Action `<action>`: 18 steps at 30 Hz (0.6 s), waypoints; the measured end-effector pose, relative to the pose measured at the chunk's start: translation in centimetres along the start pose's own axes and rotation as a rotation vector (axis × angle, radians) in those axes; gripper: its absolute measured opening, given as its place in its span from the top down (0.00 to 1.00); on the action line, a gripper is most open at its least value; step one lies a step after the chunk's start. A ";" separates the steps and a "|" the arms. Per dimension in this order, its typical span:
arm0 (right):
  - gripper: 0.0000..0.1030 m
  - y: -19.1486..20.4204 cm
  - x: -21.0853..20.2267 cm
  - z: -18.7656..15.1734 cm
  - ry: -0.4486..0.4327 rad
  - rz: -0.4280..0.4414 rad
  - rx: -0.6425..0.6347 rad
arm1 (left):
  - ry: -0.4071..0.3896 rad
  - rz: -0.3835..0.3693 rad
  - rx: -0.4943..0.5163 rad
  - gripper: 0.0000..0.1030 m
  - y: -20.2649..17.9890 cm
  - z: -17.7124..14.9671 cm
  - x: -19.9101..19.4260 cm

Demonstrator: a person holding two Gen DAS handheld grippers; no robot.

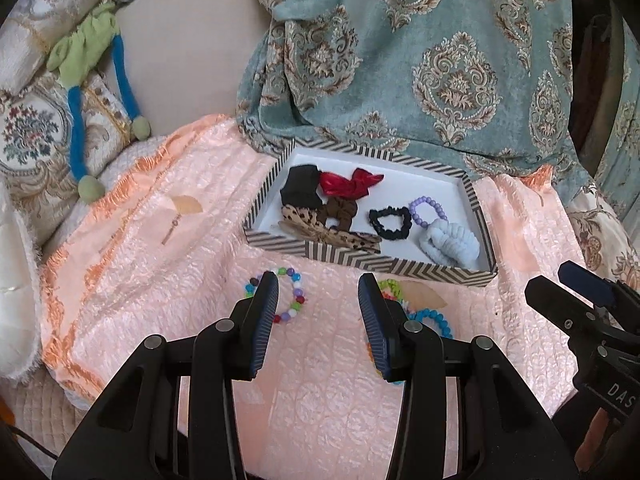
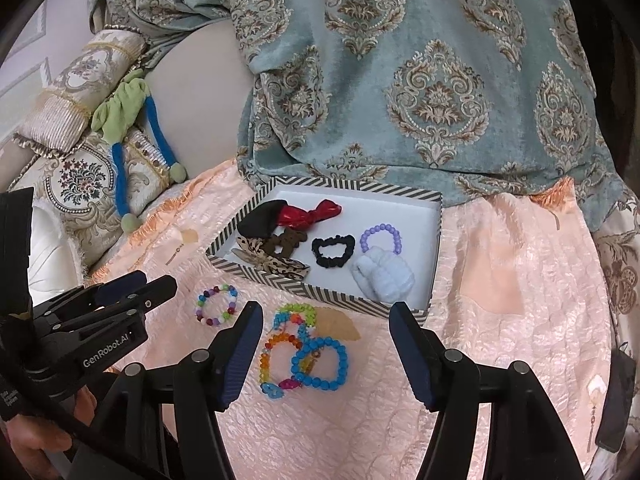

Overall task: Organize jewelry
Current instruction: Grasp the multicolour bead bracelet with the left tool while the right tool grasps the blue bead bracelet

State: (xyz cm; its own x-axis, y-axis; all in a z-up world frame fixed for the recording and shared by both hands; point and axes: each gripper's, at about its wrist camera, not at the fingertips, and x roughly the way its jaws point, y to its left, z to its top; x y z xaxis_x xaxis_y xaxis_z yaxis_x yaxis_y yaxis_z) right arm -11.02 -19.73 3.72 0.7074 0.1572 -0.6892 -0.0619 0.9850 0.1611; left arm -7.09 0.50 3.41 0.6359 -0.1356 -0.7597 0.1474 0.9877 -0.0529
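You had two readable marks. At the lower left of the right wrist view, the left gripper (image 2: 132, 294) carried "GenRobot.AI" in white along its black body, with smaller white print below it too blurred to read. At the lower right of the left wrist view, the right gripper (image 1: 568, 284) showed the white letters "DAS", cut off at the frame's edge.

Both grippers hang side by side, fingers pointing forward and down. The left gripper (image 1: 318, 292) has its jaws spread, holding nothing. The right gripper (image 2: 326, 320) gapes wider, also without a load, just right of its partner.
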 end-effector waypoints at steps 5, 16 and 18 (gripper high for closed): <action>0.39 -0.5 0.4 -0.3 0.015 0.001 0.008 | 0.036 -0.034 -0.058 0.56 1.6 0.0 0.6; 0.39 -2.6 3.5 -2.1 0.085 0.024 0.057 | 0.138 -0.097 -0.232 0.48 6.4 0.4 2.8; 0.39 -2.9 4.6 -2.7 0.112 0.023 0.059 | 0.160 -0.108 -0.268 0.44 7.1 0.5 3.7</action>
State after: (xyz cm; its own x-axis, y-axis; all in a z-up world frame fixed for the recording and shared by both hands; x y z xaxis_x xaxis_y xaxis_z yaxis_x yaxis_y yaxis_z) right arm -9.50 -21.69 -1.77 0.6230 0.1896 -0.7589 -0.0331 0.9757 0.2165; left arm -3.37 6.97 0.56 0.4970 -0.2477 -0.8316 -0.0109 0.9565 -0.2914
